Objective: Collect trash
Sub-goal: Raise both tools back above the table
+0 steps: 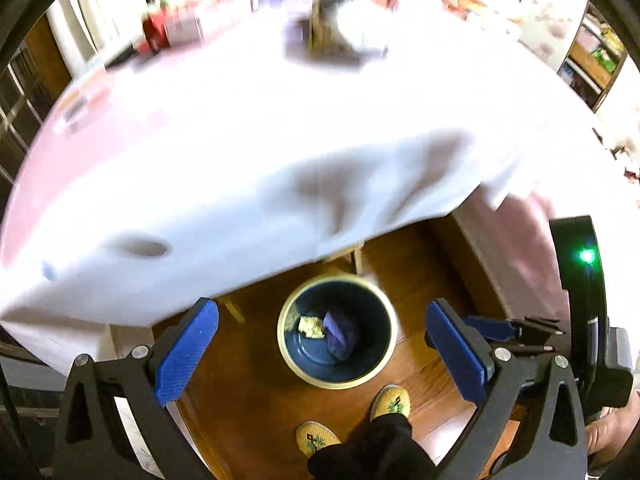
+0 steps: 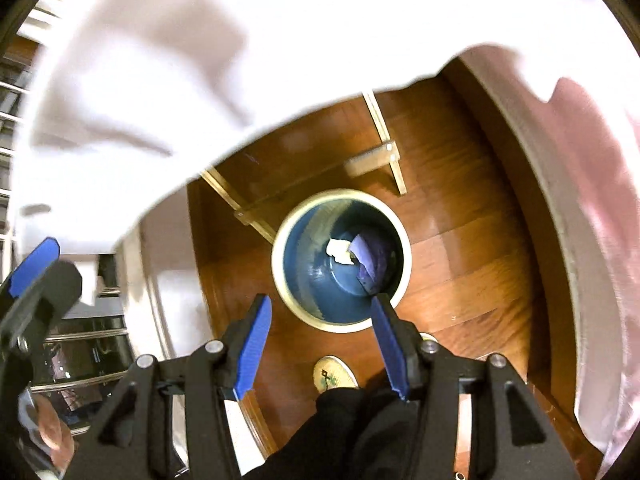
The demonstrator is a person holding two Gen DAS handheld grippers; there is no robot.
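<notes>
Trash [image 1: 328,330] — pale wad, purple scrap — lies in bin [image 1: 288,356] on floor. Left hand-held gripper [image 1: 322,338] wide, empty; right hand-held gripper [image 2: 320,344] part-open, empty. Next: scan bench [image 1: 280,128], keep jaws clear of cloth.

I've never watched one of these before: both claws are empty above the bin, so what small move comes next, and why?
Probably lift both claws back toward the table for more trash. The left claw and right claw are open with nothing between the pads, and a pale scrap and a purple wrapper already lie in the bin. Clutter shows on the table's far side, too blurred to name.
</notes>
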